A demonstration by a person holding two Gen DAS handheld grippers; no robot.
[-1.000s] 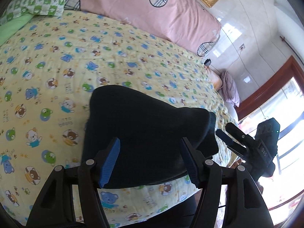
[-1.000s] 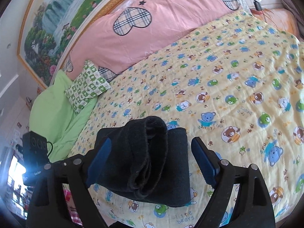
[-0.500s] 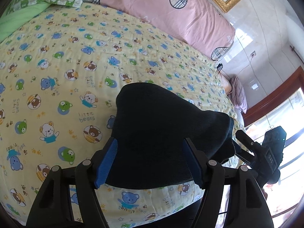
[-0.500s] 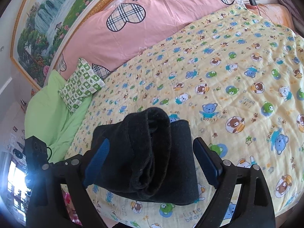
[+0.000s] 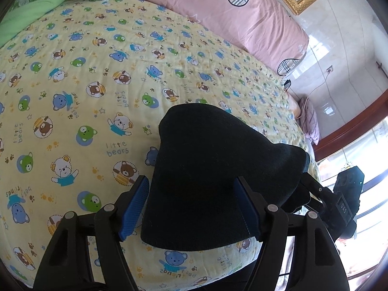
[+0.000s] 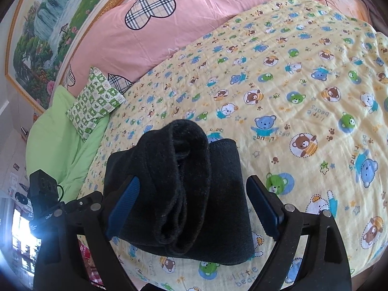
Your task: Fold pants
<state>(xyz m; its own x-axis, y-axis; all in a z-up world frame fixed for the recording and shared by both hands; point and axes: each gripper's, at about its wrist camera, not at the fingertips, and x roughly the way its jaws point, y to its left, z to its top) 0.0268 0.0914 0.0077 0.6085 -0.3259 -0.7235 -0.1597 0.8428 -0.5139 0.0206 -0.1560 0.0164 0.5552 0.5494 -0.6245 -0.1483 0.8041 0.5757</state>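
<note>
The dark pants (image 5: 213,169) lie folded into a thick bundle on the yellow bear-print bedspread (image 5: 97,77), near the bed's front edge. In the right wrist view the pants (image 6: 184,189) show stacked folded layers with a rolled end on top. My left gripper (image 5: 191,206) is open, its blue pads on either side of the bundle's near end. My right gripper (image 6: 194,208) is open too, its pads straddling the bundle from the other end. The right gripper's body (image 5: 339,206) shows beyond the bundle in the left view.
A long pink pillow (image 6: 155,24) with plaid hearts runs along the headboard. A green checked cushion (image 6: 94,101) and a green blanket (image 6: 60,140) lie at one side. A framed painting (image 6: 48,24) hangs above. A window (image 5: 363,169) is beside the bed.
Both grippers have shifted a little around the bundle and stayed open. The folded pants look unmoved on the bedspread.
</note>
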